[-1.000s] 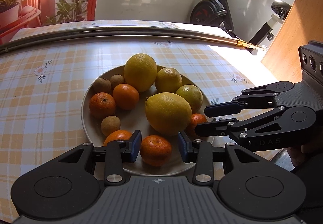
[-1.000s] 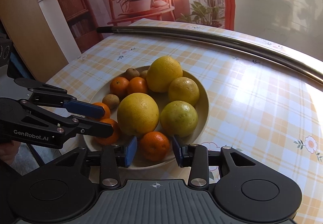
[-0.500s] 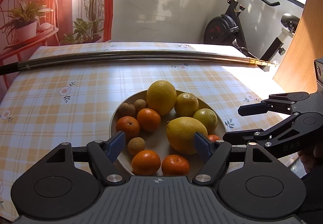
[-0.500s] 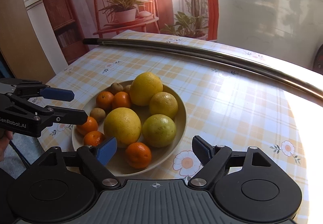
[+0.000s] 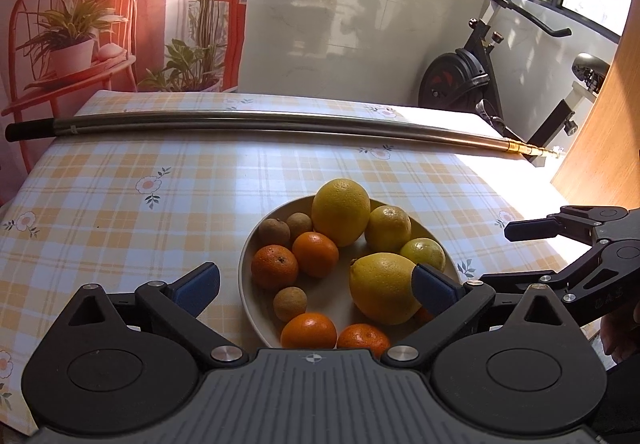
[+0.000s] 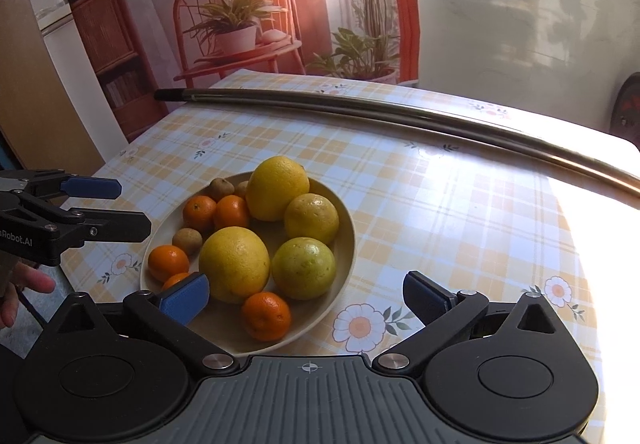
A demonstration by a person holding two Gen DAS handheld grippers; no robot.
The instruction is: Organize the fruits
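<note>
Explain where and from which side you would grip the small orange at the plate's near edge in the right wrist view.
Grip the small orange across its round middle, coming from above with the open right tool. The plate rim stands on its near side and the big yellow fruit crowds behind.

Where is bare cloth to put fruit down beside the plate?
Free: the checked tablecloth left of the plate, out to the table edge, and the wide band between the plate and the metal pole. Also right of the plate in the right wrist view. The plate itself is crowded.
</note>
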